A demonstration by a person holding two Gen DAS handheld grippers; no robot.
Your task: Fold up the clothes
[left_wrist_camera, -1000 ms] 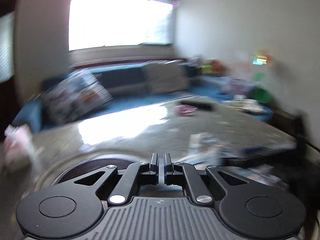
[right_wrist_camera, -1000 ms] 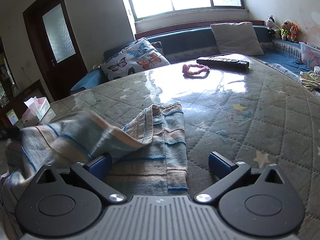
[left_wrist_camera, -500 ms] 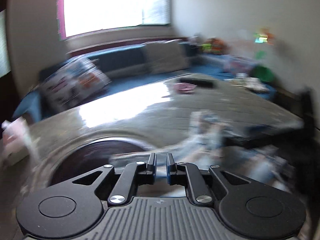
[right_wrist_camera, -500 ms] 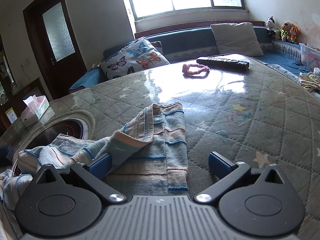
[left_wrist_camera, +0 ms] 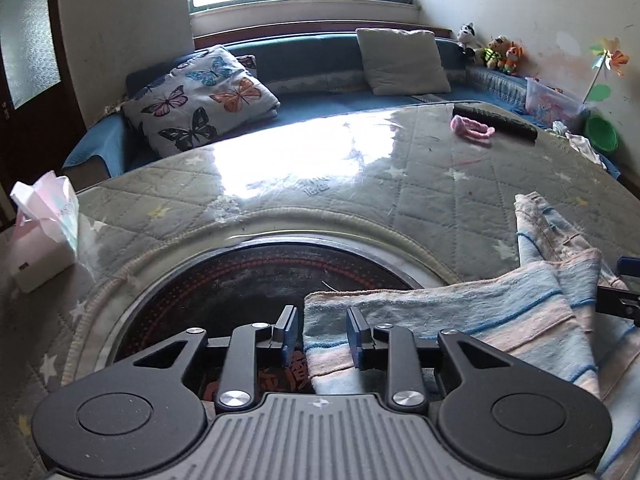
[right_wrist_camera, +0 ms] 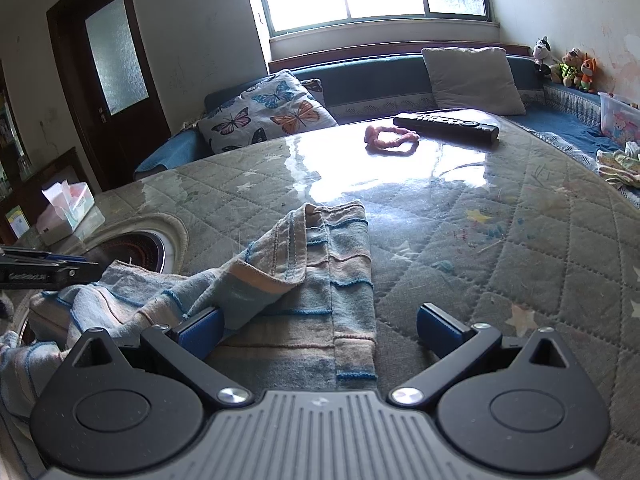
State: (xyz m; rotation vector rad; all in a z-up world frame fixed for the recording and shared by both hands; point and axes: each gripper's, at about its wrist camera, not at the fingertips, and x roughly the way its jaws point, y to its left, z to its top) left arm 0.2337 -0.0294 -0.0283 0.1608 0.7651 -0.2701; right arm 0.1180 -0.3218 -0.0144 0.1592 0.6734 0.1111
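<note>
A striped blue, pink and beige cloth (right_wrist_camera: 304,280) lies partly folded on the quilted table cover (right_wrist_camera: 500,248). In the left wrist view its left end (left_wrist_camera: 440,320) rests over a round dark glass inset (left_wrist_camera: 240,288). My left gripper (left_wrist_camera: 322,336) is open, its fingers either side of the cloth's corner, which lies loose between them. My right gripper (right_wrist_camera: 320,330) is wide open and low over the cloth; a raised fold lies against its left finger (right_wrist_camera: 200,330). The left gripper also shows in the right wrist view (right_wrist_camera: 40,268).
A pink scrunchie (right_wrist_camera: 390,138) and a black remote (right_wrist_camera: 446,124) lie at the table's far side. A tissue box (left_wrist_camera: 40,232) stands at the left edge. A sofa with a butterfly cushion (left_wrist_camera: 200,100) is behind. More clothes (right_wrist_camera: 618,164) lie at the right.
My left gripper has opened, let go of the cloth and come down over the dark inset. The lifted left end of the cloth has dropped onto the table. My right gripper has stayed still.
</note>
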